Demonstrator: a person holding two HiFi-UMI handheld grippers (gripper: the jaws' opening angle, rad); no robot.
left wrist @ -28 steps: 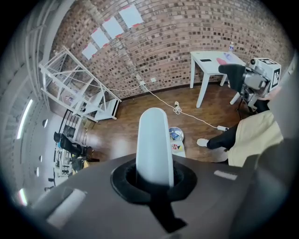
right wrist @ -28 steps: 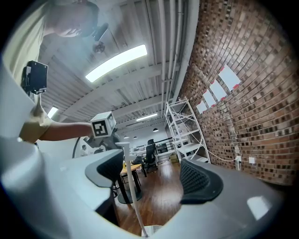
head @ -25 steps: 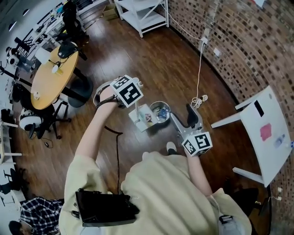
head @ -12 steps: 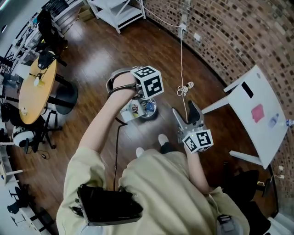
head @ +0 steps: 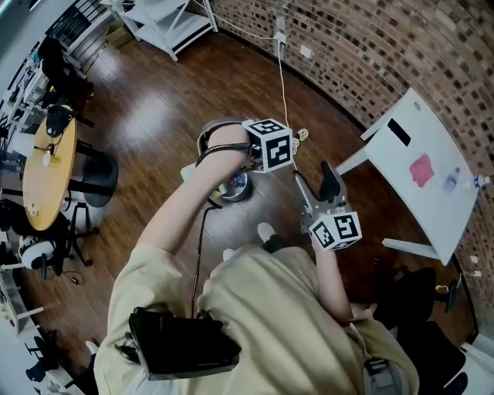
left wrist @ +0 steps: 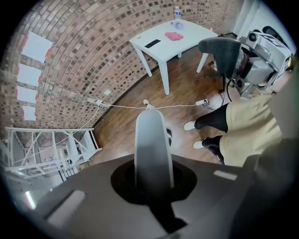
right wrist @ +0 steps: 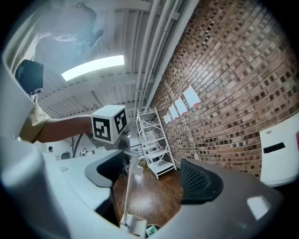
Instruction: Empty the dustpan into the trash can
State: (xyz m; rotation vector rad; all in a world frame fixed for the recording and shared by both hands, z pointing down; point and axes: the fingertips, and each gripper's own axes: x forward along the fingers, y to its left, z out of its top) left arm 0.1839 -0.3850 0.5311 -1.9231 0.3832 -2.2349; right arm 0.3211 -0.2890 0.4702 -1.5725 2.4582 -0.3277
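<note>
My left gripper (head: pixel 255 164) points steeply down and is shut on the grey handle (left wrist: pixel 149 140) of the white dustpan (head: pixel 190 171). The forearm hides most of the pan. A small round trash can (head: pixel 237 184) with bluish litter inside stands on the floor right beside the pan. In the right gripper view the handle (right wrist: pixel 127 189) runs down to the dustpan (right wrist: pixel 134 226). My right gripper (head: pixel 312 183) is held level to the right of the can, its jaws apart with nothing between them (right wrist: pixel 152 179).
A white table (head: pixel 421 173) stands against the curved brick wall (head: pixel 386 54) on the right. A cable (head: pixel 284 85) trails from a wall socket to the floor. White shelving (head: pixel 166 23) is far back, and a round wooden table (head: pixel 42 170) with chairs stands at left. The person's shoes (head: pixel 265 231) are just behind the can.
The left gripper has swung to the right with the dustpan handle and rolled, ending closer to the right gripper. The right gripper has shifted too. The whole view has turned toward the white table.
</note>
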